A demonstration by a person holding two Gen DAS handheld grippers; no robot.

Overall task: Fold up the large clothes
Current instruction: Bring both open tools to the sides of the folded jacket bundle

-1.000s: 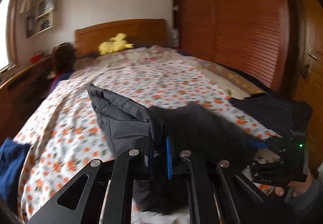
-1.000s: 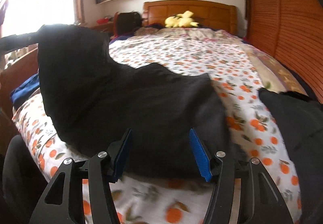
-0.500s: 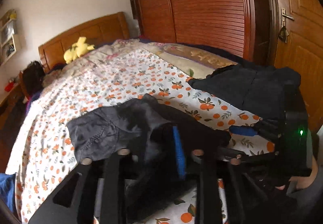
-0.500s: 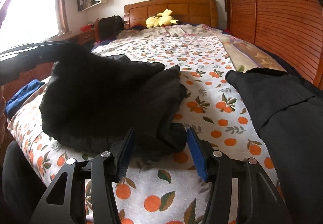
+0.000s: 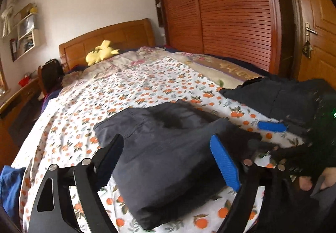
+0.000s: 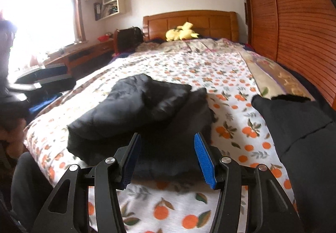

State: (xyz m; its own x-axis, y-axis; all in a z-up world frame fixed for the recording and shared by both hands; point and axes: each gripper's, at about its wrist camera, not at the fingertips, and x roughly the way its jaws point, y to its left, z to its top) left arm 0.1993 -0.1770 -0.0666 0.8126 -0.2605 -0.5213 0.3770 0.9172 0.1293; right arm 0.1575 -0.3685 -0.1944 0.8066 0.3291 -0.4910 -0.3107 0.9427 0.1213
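Note:
A dark grey garment (image 5: 168, 149) lies folded in a thick bundle near the foot of the bed (image 5: 147, 86). My left gripper (image 5: 168, 159) hovers just over its near part. Its jaws are opening wide and the pads do not press the cloth. In the right wrist view the same garment (image 6: 147, 111) lies ahead of my right gripper (image 6: 168, 159), whose blue pads (image 6: 203, 159) stand apart with nothing pinched. The right gripper's blue pad (image 5: 272, 126) also shows at the bundle's right edge, with a hand (image 5: 310, 180) behind it.
A second dark garment (image 6: 304, 138) lies on the bed's right side. A yellow plush toy (image 6: 181, 32) sits by the wooden headboard (image 6: 189, 21). Slatted wardrobe doors (image 5: 231, 12) line the right. Blue cloth (image 5: 8, 186) hangs at the bed's left edge.
The left gripper, shut on the lifted garment a second ago, has spread its jaws and let go. The garment has dropped into a folded bundle on the bed. The right gripper stays open.

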